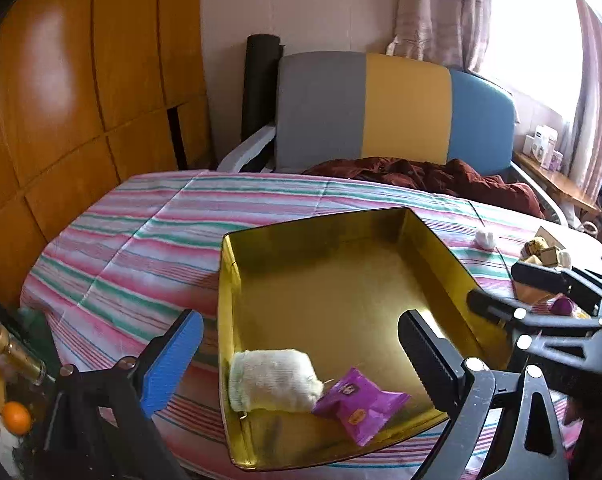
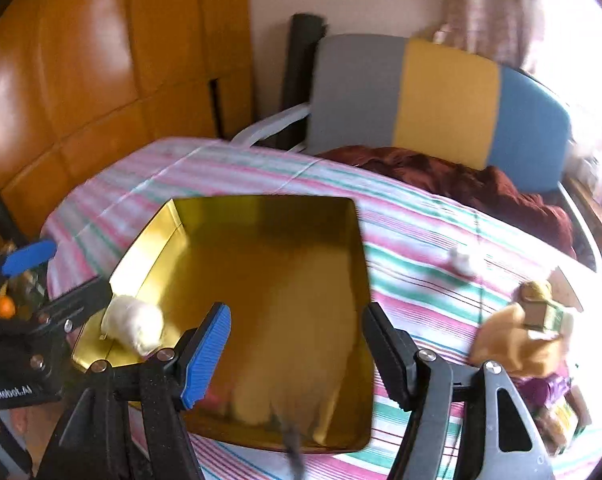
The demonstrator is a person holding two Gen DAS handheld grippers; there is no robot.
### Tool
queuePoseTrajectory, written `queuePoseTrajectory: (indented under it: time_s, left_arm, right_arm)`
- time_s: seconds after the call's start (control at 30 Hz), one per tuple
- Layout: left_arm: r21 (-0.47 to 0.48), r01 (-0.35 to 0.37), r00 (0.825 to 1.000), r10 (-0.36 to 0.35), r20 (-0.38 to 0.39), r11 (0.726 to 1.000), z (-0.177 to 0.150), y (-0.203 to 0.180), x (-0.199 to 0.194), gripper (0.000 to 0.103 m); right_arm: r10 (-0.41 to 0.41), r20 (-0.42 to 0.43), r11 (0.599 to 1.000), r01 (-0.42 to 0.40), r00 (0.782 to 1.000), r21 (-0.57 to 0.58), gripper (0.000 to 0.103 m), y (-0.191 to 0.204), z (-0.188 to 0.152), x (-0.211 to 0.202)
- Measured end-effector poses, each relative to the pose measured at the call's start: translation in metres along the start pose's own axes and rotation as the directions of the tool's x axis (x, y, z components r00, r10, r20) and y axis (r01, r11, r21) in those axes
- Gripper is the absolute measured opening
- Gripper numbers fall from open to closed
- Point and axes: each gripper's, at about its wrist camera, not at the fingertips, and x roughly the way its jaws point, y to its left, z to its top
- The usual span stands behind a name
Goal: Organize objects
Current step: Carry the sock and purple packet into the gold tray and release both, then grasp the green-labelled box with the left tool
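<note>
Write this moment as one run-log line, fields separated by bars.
left claw open | right claw open | gold metal tray: rolled white cloth, purple snack packet

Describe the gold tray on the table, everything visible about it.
The gold tray is a shallow, roughly square tin with rounded corners, low upright walls and a shiny, mirror-like inside that looks like metal. It sits flat and open on the striped tablecloth. Inside, at its near left corner, lie a cream cloth bundle and a purple snack packet, touching each other; the rest of its floor is bare. The left hand-held gripper and right hand-held gripper hang open over it.
</note>
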Motion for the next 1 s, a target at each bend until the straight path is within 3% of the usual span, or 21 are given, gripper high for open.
queuePoseTrajectory:
  time_s: [0.33, 0.63, 1.0]
  left_arm:
    - [0.092, 0.066, 0.998, -0.067, 0.006, 0.994, 0.004, -0.037, -0.004, 0.099]
    - [0.162, 0.081, 0.997, -0.082, -0.002, 0.984, 0.004, -0.065, -0.002, 0.099]
    - [0.21, 0.161, 0.987, -0.153, -0.056, 0.964, 0.002, -0.096, 0.009, 0.099]
  right_arm:
    - [-0.013, 0.024, 0.988, 0.009, 1.0, 0.157, 0.069, -0.061, -0.006, -0.017]
    - [-0.102, 0.028, 0.971, 0.093, 0.994, 0.222, 0.069, -0.114, -0.008, -0.039]
    - [-0.223, 0.034, 0.925, 0.2, 0.974, 0.324, 0.069, -0.202, -0.008, -0.058]
